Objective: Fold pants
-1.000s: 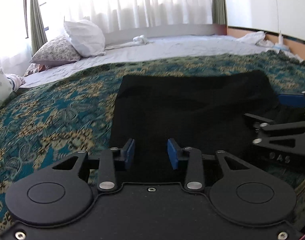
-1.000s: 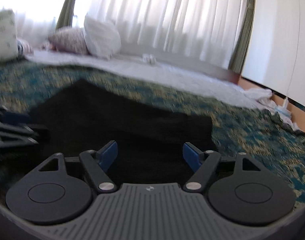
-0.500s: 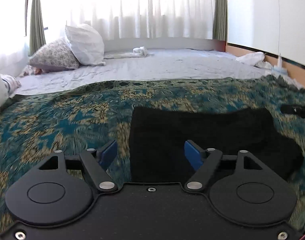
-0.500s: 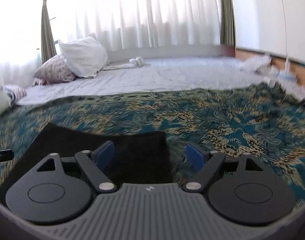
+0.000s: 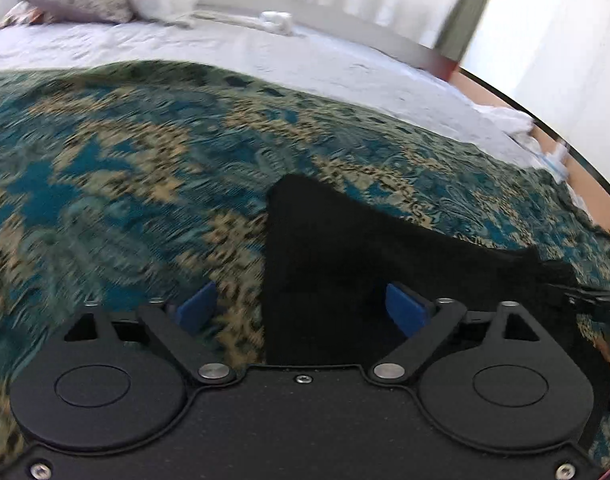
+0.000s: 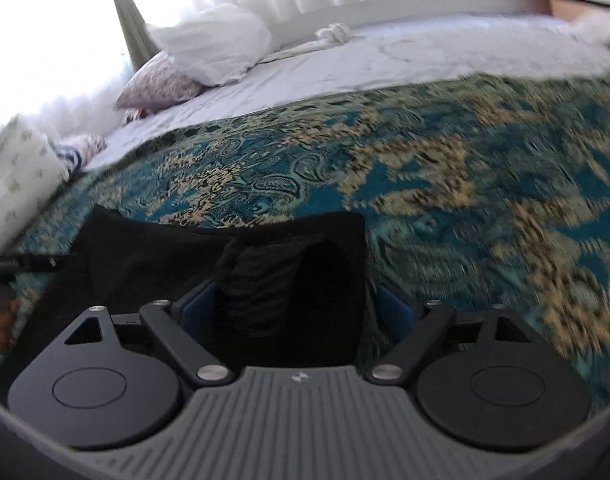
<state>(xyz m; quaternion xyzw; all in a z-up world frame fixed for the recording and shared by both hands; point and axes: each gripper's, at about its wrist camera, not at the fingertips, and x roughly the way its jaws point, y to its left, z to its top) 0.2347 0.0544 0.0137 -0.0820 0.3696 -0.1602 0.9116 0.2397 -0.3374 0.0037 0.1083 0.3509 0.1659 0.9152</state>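
The black pants [image 5: 345, 256] lie folded into a compact rectangle on the teal and gold patterned bedspread [image 5: 125, 168]. My left gripper [image 5: 301, 308] is open, its blue pads astride the pants' left edge. My right gripper [image 6: 295, 308] is open, with the right end of the pants [image 6: 289, 276] between its blue pads; I cannot tell if the pads touch the cloth. The right gripper's tip shows at the right edge of the left wrist view [image 5: 597, 300], and the left gripper's tip at the left edge of the right wrist view [image 6: 21, 262].
A white sheet [image 5: 225, 48] covers the far half of the bed, with a white pillow [image 6: 213, 44] and a patterned pillow [image 6: 161, 88] by the curtains. A knotted white cloth [image 6: 333, 34] lies on the sheet. Another pillow [image 6: 17, 176] lies at the left.
Both grippers have dropped lower and tilted inward toward the pants' two ends. The left jaws opened wide from a narrow gap a second ago.
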